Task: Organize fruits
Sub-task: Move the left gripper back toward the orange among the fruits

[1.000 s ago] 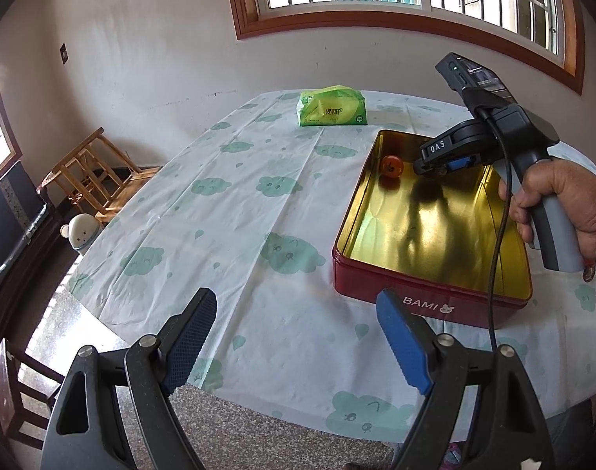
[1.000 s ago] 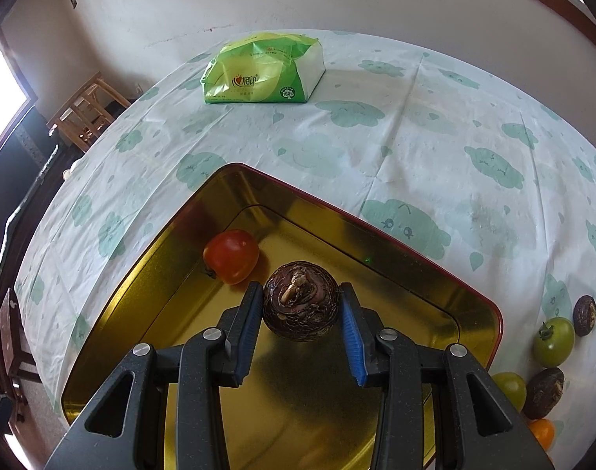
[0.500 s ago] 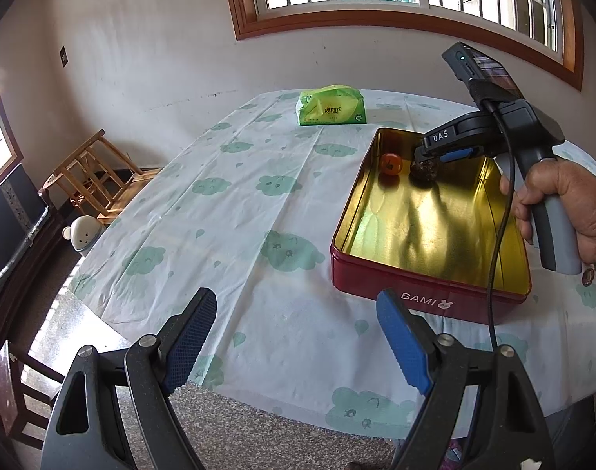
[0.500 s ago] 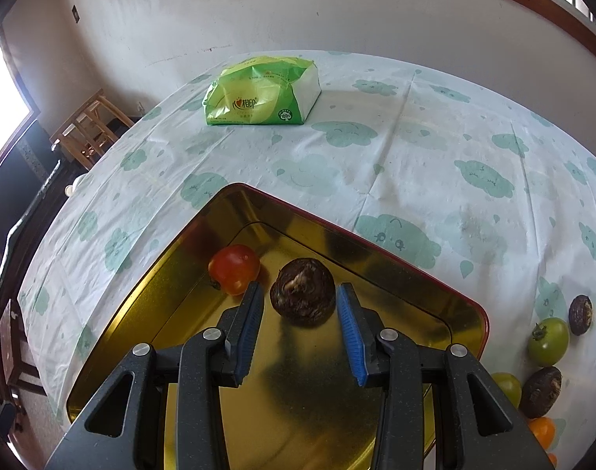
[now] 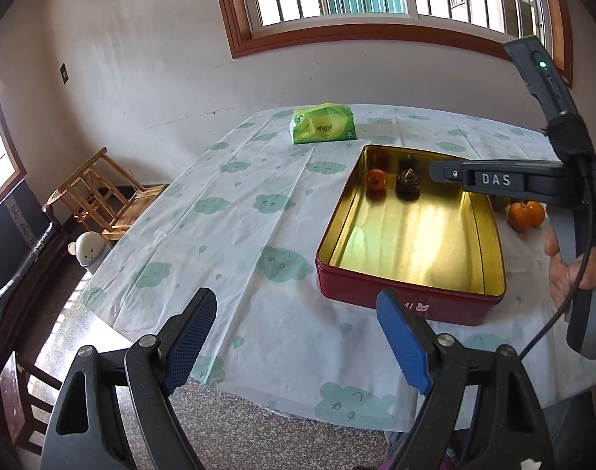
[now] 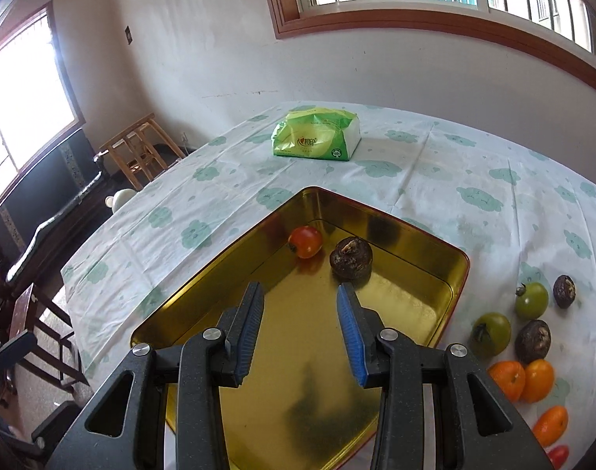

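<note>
A red tin with a gold inside (image 5: 490, 243) (image 6: 415, 235) sits on the table. In its far corner lie a red tomato (image 5: 377, 179) (image 6: 305, 241) and a dark brown fruit (image 5: 408, 185) (image 6: 351, 261), side by side. My right gripper (image 6: 301, 329) is open and empty, raised above the tin, back from the brown fruit; its body shows in the left wrist view (image 5: 493, 178). My left gripper (image 5: 296, 342) is open and empty over the table's near edge. Loose fruits lie right of the tin: green tomatoes (image 6: 531, 300), brown fruits (image 6: 535, 340), oranges (image 6: 522, 379) (image 5: 527, 214).
A green tissue pack (image 5: 323, 123) (image 6: 317, 139) lies at the far side of the cloud-print tablecloth (image 5: 235, 211). A wooden stool (image 5: 102, 192) and a small white figure (image 5: 88, 248) stand on the floor to the left. A dark chair (image 6: 27, 313) is near the table's left edge.
My right gripper opened and let go of the brown fruit beside the red tomato, then lifted and drew back from it. My left gripper stayed open and rose slightly.
</note>
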### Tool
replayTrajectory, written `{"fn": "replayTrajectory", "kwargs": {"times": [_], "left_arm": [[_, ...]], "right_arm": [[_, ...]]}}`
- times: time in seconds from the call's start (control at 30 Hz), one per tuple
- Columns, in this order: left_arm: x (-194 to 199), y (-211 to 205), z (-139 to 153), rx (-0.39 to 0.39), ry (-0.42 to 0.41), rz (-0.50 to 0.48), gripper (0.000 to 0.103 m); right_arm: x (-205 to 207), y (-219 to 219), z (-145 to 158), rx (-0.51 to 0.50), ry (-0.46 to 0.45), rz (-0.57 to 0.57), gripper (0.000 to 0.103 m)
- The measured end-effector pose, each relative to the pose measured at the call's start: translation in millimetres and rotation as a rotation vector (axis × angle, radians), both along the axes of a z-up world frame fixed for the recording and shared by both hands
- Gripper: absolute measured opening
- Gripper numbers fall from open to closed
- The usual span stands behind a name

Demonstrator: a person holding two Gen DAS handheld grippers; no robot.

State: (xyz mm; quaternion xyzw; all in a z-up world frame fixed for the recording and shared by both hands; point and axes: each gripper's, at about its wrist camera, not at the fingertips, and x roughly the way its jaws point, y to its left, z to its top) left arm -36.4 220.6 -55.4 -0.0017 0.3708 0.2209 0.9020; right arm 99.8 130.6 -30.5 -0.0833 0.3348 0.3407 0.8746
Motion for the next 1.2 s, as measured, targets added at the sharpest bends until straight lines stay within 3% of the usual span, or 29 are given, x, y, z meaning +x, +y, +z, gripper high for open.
{"fn": "replayTrajectory", "kwargs": {"times": [0.23,0.47,0.63,0.8,1.1,1.2], "left_arm": [[1,-31,13,0.04,-0.016,-0.059,0.083],[6,-77,24,0.078,-0.023,-0.182,0.086],[19,-114,23,0.017,0.006,-0.324,0.087],[45,-149,18,-0.072,0.057,-0.454,0.087],[122,-190,7,-0.171,0.105,-0.562,0.085],[157,-196,-5,-0.171,0.152,-0.585,0.07]], "right_arm": [[-56,-80,7,0.034,-0.073,-0.058,0.04],[-77,-185,-11,-0.015,-0.064,-0.257,0.04],[-67,-275,-32,-0.087,-0.046,-0.47,0.04],[-54,-352,-41,-0.074,-0.019,-0.629,0.04],[-29,-404,-49,-0.028,0.028,-0.708,0.04],[-24,-403,-53,-0.021,0.034,-0.693,0.04]]}}
